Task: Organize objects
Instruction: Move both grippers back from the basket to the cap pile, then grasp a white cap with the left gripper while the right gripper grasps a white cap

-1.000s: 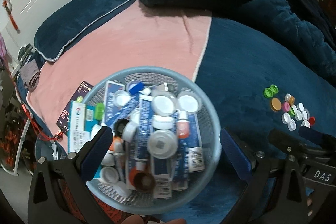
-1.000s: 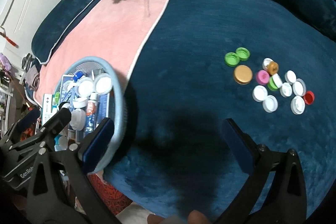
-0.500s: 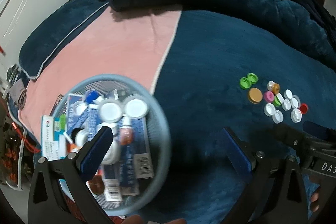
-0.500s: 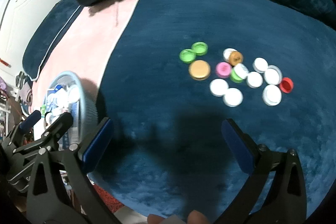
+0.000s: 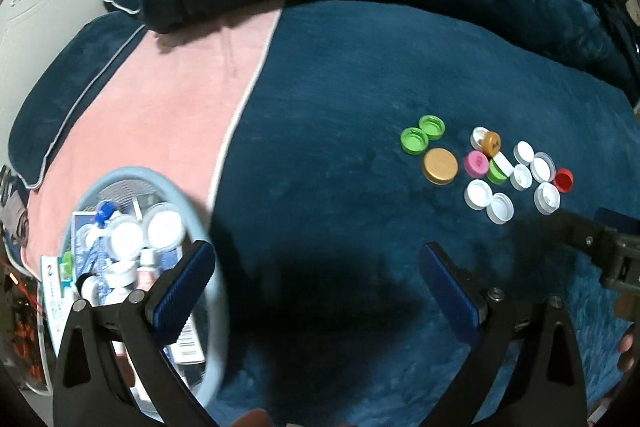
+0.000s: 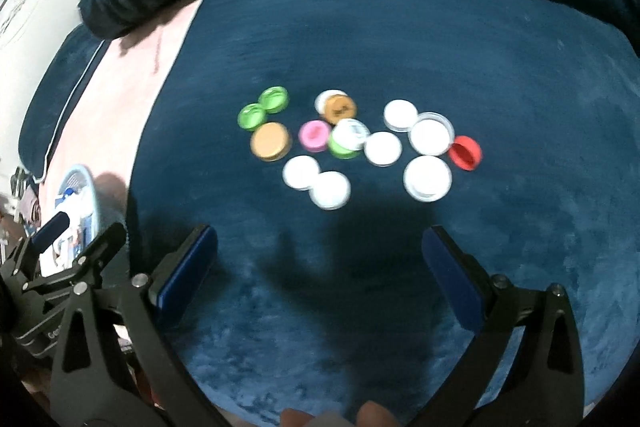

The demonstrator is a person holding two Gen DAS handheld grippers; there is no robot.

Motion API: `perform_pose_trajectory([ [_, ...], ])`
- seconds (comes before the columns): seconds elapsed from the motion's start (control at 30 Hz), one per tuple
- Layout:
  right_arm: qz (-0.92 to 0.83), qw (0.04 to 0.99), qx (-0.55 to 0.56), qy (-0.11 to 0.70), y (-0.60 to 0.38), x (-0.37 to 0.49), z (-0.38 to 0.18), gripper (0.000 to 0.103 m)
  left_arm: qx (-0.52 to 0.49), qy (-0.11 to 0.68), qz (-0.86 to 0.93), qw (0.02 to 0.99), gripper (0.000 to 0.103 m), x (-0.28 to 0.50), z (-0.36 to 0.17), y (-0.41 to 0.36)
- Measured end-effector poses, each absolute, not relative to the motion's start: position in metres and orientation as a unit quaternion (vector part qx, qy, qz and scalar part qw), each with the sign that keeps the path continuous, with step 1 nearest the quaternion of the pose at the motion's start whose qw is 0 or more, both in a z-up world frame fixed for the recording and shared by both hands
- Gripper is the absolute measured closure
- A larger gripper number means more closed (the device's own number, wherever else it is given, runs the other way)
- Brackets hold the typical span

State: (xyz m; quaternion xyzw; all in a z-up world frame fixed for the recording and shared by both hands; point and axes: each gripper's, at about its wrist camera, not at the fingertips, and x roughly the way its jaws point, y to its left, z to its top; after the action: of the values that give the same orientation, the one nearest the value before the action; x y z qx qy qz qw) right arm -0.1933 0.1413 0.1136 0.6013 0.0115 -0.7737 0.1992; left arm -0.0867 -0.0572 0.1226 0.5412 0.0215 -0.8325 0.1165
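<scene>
Plush blue blanket (image 6: 400, 39) on the bed carries a loose cluster of bottle caps (image 6: 352, 143), white, green, pink, gold and red, lying at 12 o'clock ahead of the right gripper (image 6: 320, 259). Both grippers' fingers stand wide and empty. Pale blue basket (image 5: 216, 291) of tubes and jars sits at 9 o'clock of the left gripper (image 5: 316, 279), partly under its left finger.
</scene>
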Motion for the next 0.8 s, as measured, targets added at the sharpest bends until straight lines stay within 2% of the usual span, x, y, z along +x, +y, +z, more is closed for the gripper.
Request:
perform_pose_trajectory([
  [0.37,-0.745,0.194,0.637,0.047,0.122,-0.214,0.067,0.000,0.572,0.069,-0.812,0.094,0.001,-0.115,0.087,-0.054],
  [0.6,-0.738,0.195,0.645,0.040,0.102,-0.224,0.043,0.002,0.584,0.087,-0.802,0.091,0.001,-0.127,0.069,-0.062],
  [0.67,-0.737,0.196,0.646,0.041,0.099,-0.224,0.038,0.009,0.585,0.096,-0.800,0.093,0.001,-0.129,0.066,-0.065],
  [0.73,-0.735,0.194,0.648,0.047,0.098,-0.223,0.034,0.036,0.586,0.100,-0.799,0.093,0.001,-0.131,0.064,-0.065],
  [0.8,-0.735,0.191,0.649,0.049,0.100,-0.223,0.031,0.053,0.588,0.100,-0.797,0.091,0.001,-0.131,0.061,-0.063],
])
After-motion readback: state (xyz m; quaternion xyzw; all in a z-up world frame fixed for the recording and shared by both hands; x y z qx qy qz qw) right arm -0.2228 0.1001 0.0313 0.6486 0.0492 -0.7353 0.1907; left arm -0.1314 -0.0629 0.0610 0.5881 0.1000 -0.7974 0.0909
